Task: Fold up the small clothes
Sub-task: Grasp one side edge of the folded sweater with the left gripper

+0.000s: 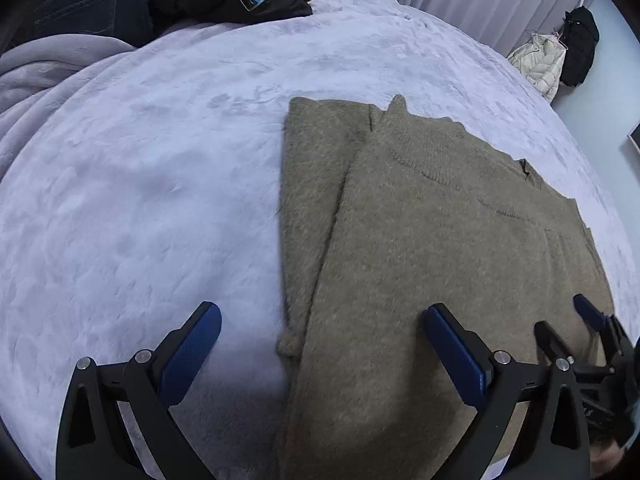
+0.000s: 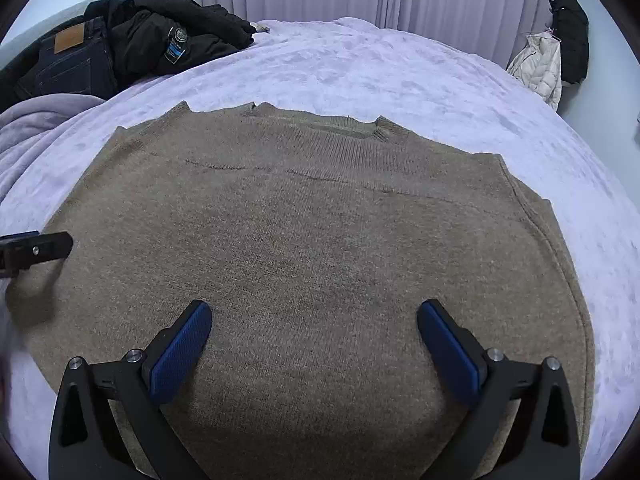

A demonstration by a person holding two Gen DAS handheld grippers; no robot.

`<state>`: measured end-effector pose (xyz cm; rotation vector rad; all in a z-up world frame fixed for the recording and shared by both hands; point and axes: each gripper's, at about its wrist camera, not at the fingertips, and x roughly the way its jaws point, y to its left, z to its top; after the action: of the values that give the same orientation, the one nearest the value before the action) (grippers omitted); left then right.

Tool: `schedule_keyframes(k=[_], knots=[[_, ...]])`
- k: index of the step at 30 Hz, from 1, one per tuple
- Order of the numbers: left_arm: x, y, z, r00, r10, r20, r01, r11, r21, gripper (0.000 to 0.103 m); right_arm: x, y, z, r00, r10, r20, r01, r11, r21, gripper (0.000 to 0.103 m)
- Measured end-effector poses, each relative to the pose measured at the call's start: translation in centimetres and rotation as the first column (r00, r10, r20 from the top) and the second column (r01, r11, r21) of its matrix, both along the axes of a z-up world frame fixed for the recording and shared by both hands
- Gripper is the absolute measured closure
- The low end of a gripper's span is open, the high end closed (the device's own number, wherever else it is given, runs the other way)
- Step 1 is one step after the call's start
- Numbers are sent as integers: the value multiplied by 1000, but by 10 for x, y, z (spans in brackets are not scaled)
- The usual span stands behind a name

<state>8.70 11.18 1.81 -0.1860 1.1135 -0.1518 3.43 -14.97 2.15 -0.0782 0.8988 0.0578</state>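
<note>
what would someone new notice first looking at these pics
The fuzzy olive-brown knit sweater lies flat on the pale lilac plush blanket, sleeves apparently folded in. Both grippers, left and right, hover open over its near edge. A dark heap of jeans and a black jacket sits at the bed's far left.

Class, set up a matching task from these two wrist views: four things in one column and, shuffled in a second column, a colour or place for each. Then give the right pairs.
Column A
1. sweater
2. jeans
3. puffer jacket
4. gripper pads

Column B
a. blue
b. hanging by the curtain, cream
c. spread flat on the lilac blanket, brownish
d. piled at the far left of the bed, dark denim

Pairs: 1-c, 2-d, 3-b, 4-a
</note>
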Motion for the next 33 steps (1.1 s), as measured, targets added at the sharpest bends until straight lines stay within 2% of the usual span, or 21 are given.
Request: schedule_keyframes(k=[3,7,9,16,19,20,21,22,23,26,29,32,33], knots=[[23,-6,-5,998,-45,-53,41,996,-81,1,-2,-2,-1,1000,1,18,-1,1000,12,0],[45,-17,-13,988,-112,-108,101,989,-106,1,-2,-2,-2,999,4,33,-5,1000,22,0],[50,-17,-13,984,-132,-119,115,983,-145,1,-2,-3,-2,999,5,37,-6,1000,26,0],[46,-1,-18,981,-177,-86,151,958,-243,1,-5,-6,-2,999,9,51,-11,999,47,0],[50,5,-17,985,-146,-93,114,952,-286,3,-6,-7,-2,998,11,56,-14,998,56,0],[49,4,-14,988,-126,-93,98,960,-262,30,-6,-7,-3,998,11,58,-14,998,57,0],[48,0,-10,990,-106,-96,83,973,-216,47,-6,-7,-3,998,11,59,-14,998,58,0],[48,-1,-9,989,-102,-108,76,972,-221,63,-6,-7,-3,998,11,59,-15,998,59,0],[48,-4,-6,989,-95,-114,67,972,-225,74,-6,-7,-3,998,12,59,-15,998,61,0],[47,-15,1,990,-84,-112,65,984,-163,81,-6,-8,-3,998,14,58,-17,998,61,0],[44,-28,14,993,-77,-88,68,993,-97,82,-5,-8,-3,999,16,49,-19,998,55,0],[37,-36,26,994,-100,-53,99,995,-22,82,2,-10,9,998,49,-27,-48,997,53,0],[36,-39,27,994,-104,-46,104,995,-2,82,3,-11,16,998,58,-25,-56,996,63,0]])
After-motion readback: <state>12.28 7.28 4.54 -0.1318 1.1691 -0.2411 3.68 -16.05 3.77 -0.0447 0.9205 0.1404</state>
